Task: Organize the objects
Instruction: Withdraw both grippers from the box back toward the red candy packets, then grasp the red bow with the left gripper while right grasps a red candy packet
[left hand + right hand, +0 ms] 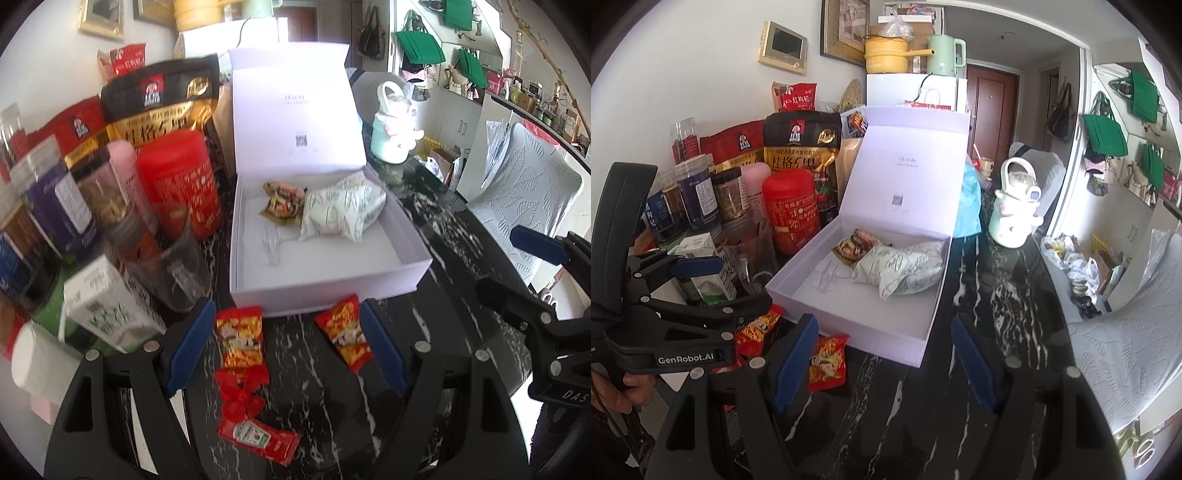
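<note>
Between the left tool's point(288, 345) spread fingers lie two red snack packets point(240, 341).

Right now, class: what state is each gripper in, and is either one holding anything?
Left gripper: open, holding nothing; red snack packets lie between its fingers.
Right gripper: open, holding nothing.

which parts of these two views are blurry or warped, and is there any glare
Left wrist view: motion smear on the white and green carton and jars at left; the open white box stays fairly sharp; fisheye bends the edges. Right wrist view: crisper overall, bright window wash on the white leaf-embossed chair cover, black vignette corners.
</note>
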Action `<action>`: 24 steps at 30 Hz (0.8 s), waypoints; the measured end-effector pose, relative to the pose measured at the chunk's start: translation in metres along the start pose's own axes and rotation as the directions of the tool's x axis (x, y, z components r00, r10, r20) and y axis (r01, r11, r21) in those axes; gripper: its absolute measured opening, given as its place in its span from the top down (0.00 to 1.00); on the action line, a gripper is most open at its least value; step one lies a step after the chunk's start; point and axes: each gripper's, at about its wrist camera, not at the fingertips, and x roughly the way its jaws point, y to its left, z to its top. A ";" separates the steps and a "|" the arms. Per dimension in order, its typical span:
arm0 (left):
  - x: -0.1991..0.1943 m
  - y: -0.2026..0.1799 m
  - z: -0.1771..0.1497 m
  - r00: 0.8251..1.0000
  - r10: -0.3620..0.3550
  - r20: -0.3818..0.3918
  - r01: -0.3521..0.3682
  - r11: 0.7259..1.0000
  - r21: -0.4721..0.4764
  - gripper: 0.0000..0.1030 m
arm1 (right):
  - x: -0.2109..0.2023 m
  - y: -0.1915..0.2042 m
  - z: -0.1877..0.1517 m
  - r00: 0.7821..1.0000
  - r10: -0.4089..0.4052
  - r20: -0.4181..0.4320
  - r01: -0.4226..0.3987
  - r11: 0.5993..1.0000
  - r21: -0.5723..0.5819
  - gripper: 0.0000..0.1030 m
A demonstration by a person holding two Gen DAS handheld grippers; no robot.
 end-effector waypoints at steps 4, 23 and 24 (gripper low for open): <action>0.006 0.001 -0.017 1.000 -0.002 -0.028 0.002 1.000 -0.005 0.23 | 0.009 0.004 -0.020 0.999 0.012 -0.033 -0.012 1.000 0.015 0.27; 0.024 0.017 -0.091 0.992 -0.039 -0.116 0.027 0.994 -0.103 0.23 | 0.030 0.026 -0.094 0.992 0.058 -0.108 -0.052 0.997 0.061 0.27; 0.023 0.019 -0.094 0.992 -0.039 -0.117 0.026 0.994 -0.110 0.23 | 0.030 0.027 -0.096 0.993 0.056 -0.106 -0.050 0.997 0.060 0.27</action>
